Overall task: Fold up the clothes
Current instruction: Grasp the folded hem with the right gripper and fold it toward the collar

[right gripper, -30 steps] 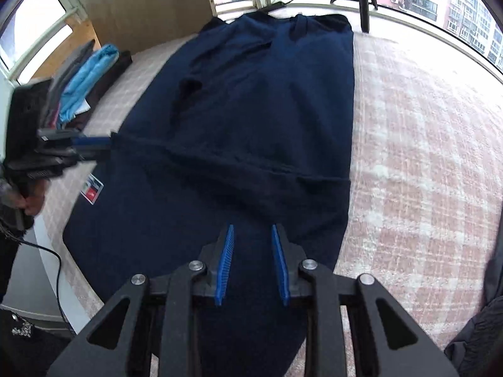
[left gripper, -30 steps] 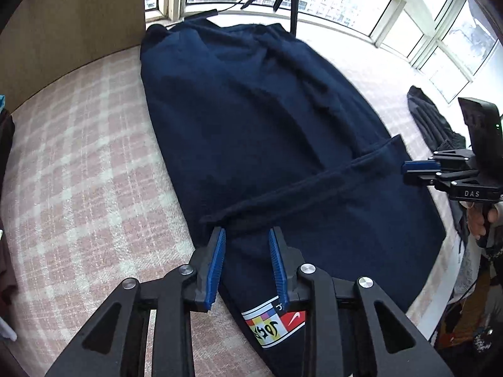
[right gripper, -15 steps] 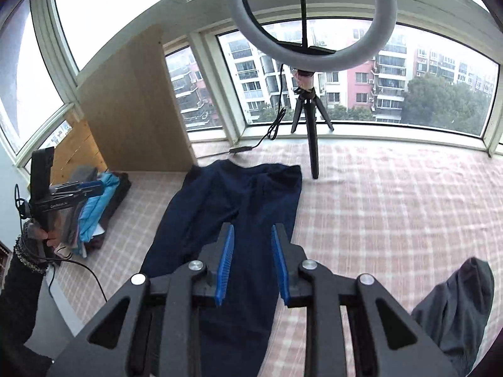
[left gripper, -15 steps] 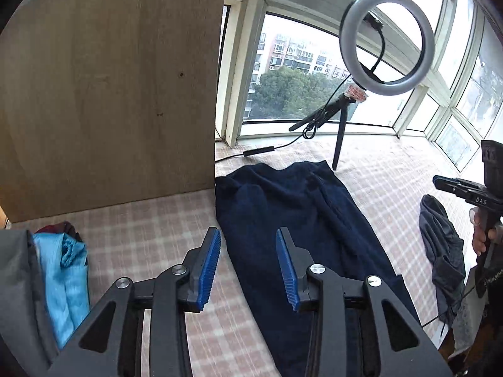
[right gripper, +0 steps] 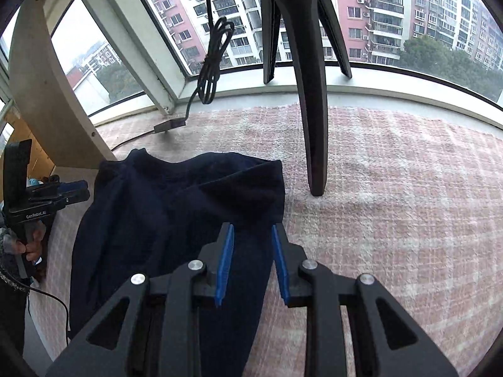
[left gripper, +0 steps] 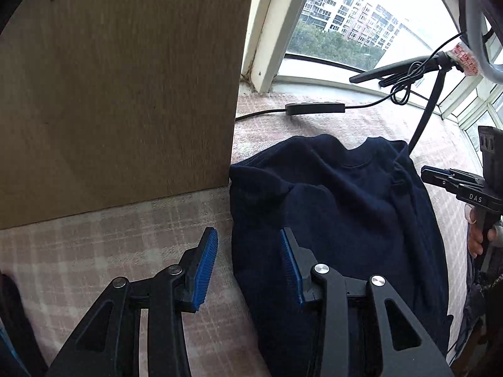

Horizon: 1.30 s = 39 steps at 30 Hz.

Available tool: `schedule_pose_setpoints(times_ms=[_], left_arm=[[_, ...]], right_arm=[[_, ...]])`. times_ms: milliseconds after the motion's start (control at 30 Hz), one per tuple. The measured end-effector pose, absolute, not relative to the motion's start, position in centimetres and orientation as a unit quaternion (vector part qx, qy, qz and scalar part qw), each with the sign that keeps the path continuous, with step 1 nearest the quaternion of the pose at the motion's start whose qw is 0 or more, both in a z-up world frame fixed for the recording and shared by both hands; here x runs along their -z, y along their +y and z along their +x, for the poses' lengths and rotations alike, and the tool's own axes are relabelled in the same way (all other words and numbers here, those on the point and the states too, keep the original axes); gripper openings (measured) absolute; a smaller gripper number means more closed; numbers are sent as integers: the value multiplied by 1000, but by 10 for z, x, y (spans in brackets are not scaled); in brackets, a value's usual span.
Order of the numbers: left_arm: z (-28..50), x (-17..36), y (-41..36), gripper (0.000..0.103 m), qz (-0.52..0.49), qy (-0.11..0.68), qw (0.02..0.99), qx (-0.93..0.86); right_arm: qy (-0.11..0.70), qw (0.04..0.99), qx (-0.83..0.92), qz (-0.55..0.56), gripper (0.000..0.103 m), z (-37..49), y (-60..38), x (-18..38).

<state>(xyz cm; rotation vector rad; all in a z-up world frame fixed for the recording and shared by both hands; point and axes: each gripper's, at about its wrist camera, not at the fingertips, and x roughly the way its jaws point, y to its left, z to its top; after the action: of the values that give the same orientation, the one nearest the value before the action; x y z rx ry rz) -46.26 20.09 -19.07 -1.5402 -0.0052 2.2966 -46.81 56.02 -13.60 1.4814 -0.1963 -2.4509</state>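
Note:
A dark navy sweatshirt [left gripper: 339,207] lies flat on the pink plaid blanket [left gripper: 110,235], collar end toward the window; it also shows in the right wrist view [right gripper: 163,220]. My left gripper [left gripper: 248,245] is open and empty, hovering over the garment's left edge near its shoulder. My right gripper [right gripper: 251,238] is open and empty over the garment's right edge near the other shoulder. Each gripper shows in the other's view: the right one [left gripper: 440,177] and the left one [right gripper: 74,190].
A wooden panel [left gripper: 119,88] stands at the left, against the garment's corner. A ring-light tripod [right gripper: 309,100] stands on the blanket [right gripper: 393,204] just beyond the collar, with a cable and inline switch [left gripper: 314,107]. Windows line the far side.
Both grippers have moved from the garment's near hem, up and forward, to its far collar end. Both stayed open and empty; the left jaws spread wider.

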Motion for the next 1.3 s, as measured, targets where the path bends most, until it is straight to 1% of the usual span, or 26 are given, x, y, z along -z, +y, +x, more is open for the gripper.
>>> schedule_pose_setpoints(times_ms=[167,233,300,333,400,467,600,667,700,733,767,800,833,933,1067,1300], left_arm=[[-470,199,207,41,-550,-3,191,-813],[-472,197,208,44,-551,-11,196,-811],[-472,197,212,45,-550,-5,197,-811],[-473,197,214,46,-550,-2,196,-812],[-474,197,217,47,-549,3,195,-813],[-475,198,220,48,-545,10,194,-815],[-478,198,220,48,-540,-7,192,-820],[-479,196,219,45,-534,-16,191,-824],[-479,197,219,32,-529,-18,194,-826],[-479,197,218,9,-526,-24,200,-826],[-479,196,218,6,-523,-29,206,-826],[-479,196,217,6,-520,-35,212,-827],[-479,193,215,5,-516,-43,217,-828],[-469,174,210,5,-494,-57,234,-835],[-441,139,208,5,-469,-46,256,-844],[-361,79,195,5,-432,-37,286,-854]], right_arm=[[-57,143,843,515,26,-490,561,151],[-49,146,842,517,27,-497,560,155],[-39,150,844,513,28,-502,560,157],[-36,152,845,511,33,-505,559,157],[-31,157,847,507,37,-510,556,158],[-16,157,852,500,44,-513,550,159],[17,155,862,483,45,-518,536,161],[30,156,866,475,45,-518,530,162],[26,160,866,473,45,-518,530,162],[18,165,866,471,37,-517,530,162],[10,171,867,469,22,-516,530,162],[1,177,866,467,14,-515,531,161],[-7,182,866,465,8,-514,532,160],[-32,193,875,444,7,-506,537,146],[-74,207,883,414,7,-485,546,113],[-72,222,898,374,7,-401,540,45]])
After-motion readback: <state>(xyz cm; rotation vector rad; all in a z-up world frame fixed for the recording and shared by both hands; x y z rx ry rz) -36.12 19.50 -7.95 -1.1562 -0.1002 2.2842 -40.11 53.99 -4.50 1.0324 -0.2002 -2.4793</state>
